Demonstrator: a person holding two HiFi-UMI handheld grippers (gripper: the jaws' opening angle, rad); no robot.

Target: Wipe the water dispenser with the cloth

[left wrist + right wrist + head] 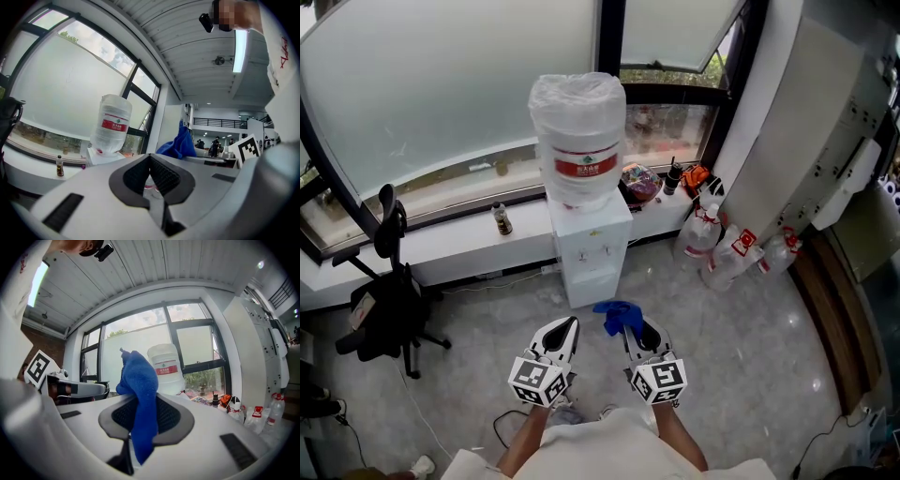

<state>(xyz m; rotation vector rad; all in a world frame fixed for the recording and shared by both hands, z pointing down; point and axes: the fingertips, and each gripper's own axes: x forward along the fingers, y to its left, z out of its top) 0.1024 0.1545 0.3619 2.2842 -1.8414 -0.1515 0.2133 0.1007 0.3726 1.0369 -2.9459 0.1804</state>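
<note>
The right gripper (pixel 643 330) has its fingers clenched on the blue cloth (pixel 617 315), which bunches up past their tips. The left gripper (pixel 566 326) is closed on nothing. Both hang near the white water dispenser (pixel 592 251) (big bottle (pixel 577 131) on top).

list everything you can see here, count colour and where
dispenser: one, white, under the window, centre
jug: one, clear with red label, on the dispenser
cloth: one, blue, held in front of the dispenser
chair: one, black, on the floor at left
small bottle: one, dark, on the sill left of the dispenser
plastic bottles: several, clear with red, on the floor at right
left gripper: one, white and black, shut, empty
right gripper: one, white and black, shut on the cloth
</note>
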